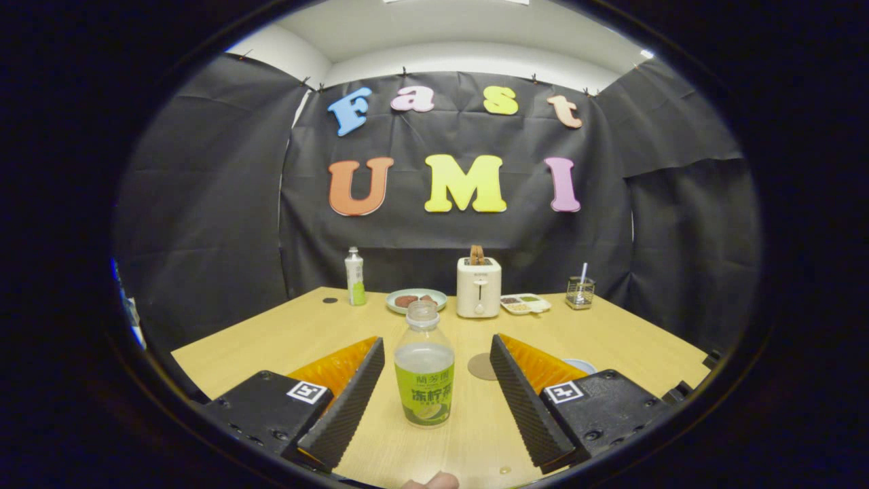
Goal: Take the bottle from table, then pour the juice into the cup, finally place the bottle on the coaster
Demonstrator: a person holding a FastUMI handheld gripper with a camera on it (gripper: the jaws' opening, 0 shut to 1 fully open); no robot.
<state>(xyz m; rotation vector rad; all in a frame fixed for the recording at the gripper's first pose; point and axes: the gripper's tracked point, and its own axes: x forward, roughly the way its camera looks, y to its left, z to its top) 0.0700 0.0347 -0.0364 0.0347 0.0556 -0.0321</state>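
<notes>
Your worktop point(285, 339) is the pale wood surface running from under the tongs to the black cloth at the back. Along that far edge stand a white toaster point(478, 287) with something brown in its slot, a second small bottle point(354, 276) off to the left, a green plate point(415, 299) just left of the toaster, a divided tray point(524, 303) just right of it, and a glass with a utensil point(580, 292) further right.

Your tongs point(430, 380) are spread wide, both ribbed fingers clear of everything. The bottle point(424, 367) stands upright between them, closer to the left finger point(343, 401) than the right finger point(526, 401), touching neither. It looks uncapped, with clear liquid filling it to above the green label.

The coaster point(482, 367) lies flat just beyond the bottle to its right. Behind the right finger you can see a pale rim that is likely the cup point(580, 365); most of it is hidden.

Because the bottle sits off centre, closing now would probably let the left finger reach it first and push or tip it, and with the mouth open that means a spill. Centre it first. A squeeze on the thin plastic could also push liquid out, I judge. Swinging right afterwards, mind the half-hidden cup.
</notes>
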